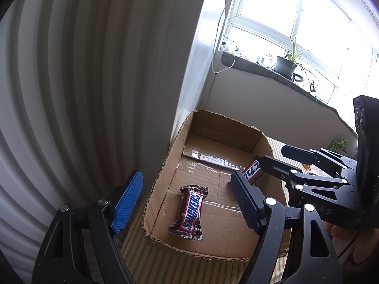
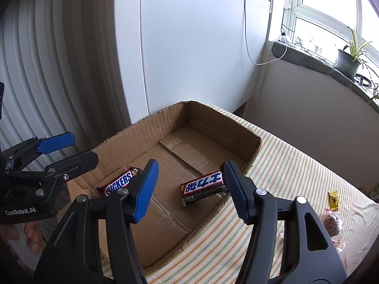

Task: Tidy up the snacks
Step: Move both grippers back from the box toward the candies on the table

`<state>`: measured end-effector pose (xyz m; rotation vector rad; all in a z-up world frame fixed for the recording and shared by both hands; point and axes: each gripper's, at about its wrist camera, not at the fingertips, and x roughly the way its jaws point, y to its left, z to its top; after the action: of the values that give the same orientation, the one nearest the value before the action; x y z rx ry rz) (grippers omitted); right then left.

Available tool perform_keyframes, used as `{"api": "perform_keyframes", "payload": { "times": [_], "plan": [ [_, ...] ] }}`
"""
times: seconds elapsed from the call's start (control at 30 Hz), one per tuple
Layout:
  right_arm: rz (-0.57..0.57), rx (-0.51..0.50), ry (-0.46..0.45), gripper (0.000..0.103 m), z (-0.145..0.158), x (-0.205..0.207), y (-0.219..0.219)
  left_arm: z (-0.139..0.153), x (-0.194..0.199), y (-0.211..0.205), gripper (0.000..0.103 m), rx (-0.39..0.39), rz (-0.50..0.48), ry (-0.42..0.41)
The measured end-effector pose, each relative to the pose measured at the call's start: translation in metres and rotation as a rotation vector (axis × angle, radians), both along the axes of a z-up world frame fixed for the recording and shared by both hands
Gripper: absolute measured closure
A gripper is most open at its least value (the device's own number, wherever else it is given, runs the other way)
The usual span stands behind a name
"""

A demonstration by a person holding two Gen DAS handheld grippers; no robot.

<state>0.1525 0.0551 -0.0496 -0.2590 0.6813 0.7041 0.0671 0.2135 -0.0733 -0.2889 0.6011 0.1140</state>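
Fingers of both the left gripper (image 1: 186, 203) and right gripper (image 2: 189, 189) are being held apart, clamping nothing. Two brown Snickers bars (image 1: 189, 210) (image 2: 203, 185) are being kept flat inside the shallow brown cardboard box (image 2: 146, 127) on the striped cloth (image 2: 284, 165).

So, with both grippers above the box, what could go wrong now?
1. The right gripper is open, close beside the second bar; it could knock it.
2. Both grippers hang close; the left gripper might collide with the right.
3. Snacks still outside the cardboard box may be forgotten.
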Motion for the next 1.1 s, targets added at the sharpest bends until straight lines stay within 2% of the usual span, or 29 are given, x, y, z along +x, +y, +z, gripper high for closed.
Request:
{"api": "perform_keyframes", "payload": {
  "times": [0.23,0.47,0.67,0.97,1.1],
  "plan": [
    [0.014,0.025,-0.001,0.042,0.007,-0.018,-0.01,0.011,-0.007,-0.01,0.026,0.025,0.004,-0.019],
    [-0.016,0.061,-0.005,0.042,0.012,-0.033,-0.052,0.025,-0.011,-0.033,0.026,0.052,-0.004,-0.027],
    [-0.103,0.083,-0.023,0.042,0.017,-0.045,-0.121,0.038,-0.01,-0.079,0.026,0.093,-0.056,-0.041],
    [-0.3,0.101,-0.039,0.039,0.018,-0.065,-0.249,0.059,-0.005,-0.17,0.026,0.141,-0.191,-0.072],
    [-0.351,0.119,-0.049,0.038,0.02,-0.073,-0.288,0.066,-0.01,-0.203,0.026,0.168,-0.248,-0.083]
  ]
}}
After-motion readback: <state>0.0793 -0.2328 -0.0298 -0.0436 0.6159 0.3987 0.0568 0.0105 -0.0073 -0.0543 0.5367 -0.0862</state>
